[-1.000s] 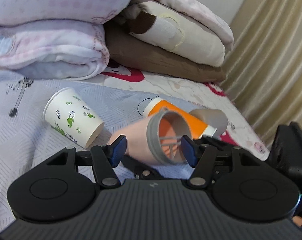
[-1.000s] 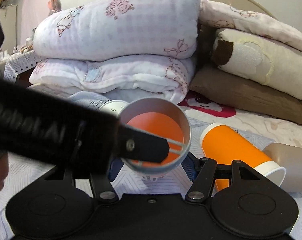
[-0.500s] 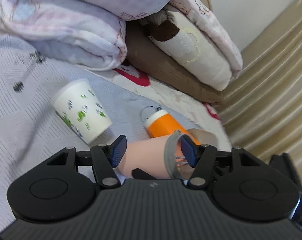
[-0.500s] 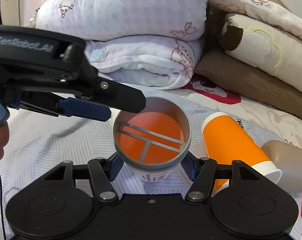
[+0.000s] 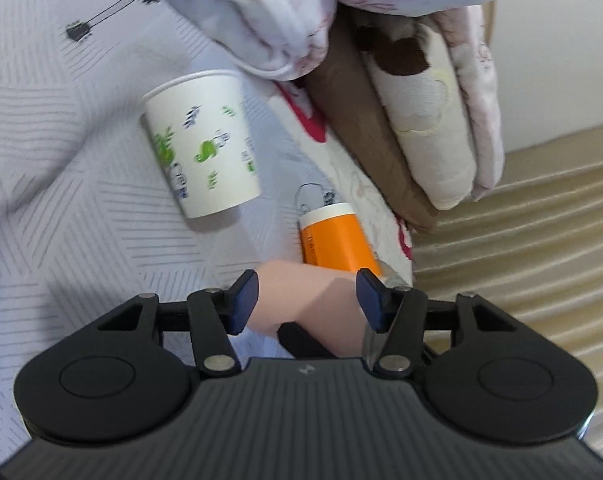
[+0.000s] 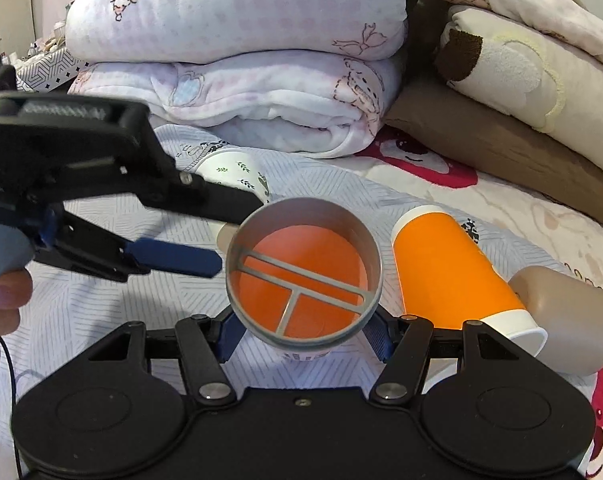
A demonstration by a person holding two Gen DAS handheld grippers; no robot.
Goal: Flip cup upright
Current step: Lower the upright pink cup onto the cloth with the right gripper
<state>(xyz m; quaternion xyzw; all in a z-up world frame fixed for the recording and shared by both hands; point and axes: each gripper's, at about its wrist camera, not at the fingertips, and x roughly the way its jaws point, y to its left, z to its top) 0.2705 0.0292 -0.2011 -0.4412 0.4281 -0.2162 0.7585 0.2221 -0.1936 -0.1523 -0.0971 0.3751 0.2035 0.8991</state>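
Observation:
A pink cup with a grey rim (image 6: 303, 272) stands nearly upright between both grippers, its open mouth with a grey cross-bar facing up. My right gripper (image 6: 303, 338) is shut on its lower body. My left gripper (image 5: 304, 300) reaches in from the left with its jaws spread to either side of the cup's pink wall (image 5: 301, 300); in the right wrist view one blue left fingertip (image 6: 173, 258) ends just short of the rim, and contact is unclear.
On the bed lie a white leaf-print paper cup (image 5: 201, 148), an orange cup (image 6: 457, 276) and a tan cup (image 6: 569, 324). Folded quilts (image 6: 241, 52) and pillows (image 6: 501, 92) are stacked behind. A beige curtain (image 5: 521, 220) hangs beside the bed.
The pink cup has turned from lying sideways to mouth-up. My left gripper rolled and now looks down on the bed; its jaws have spread off the cup's sides.

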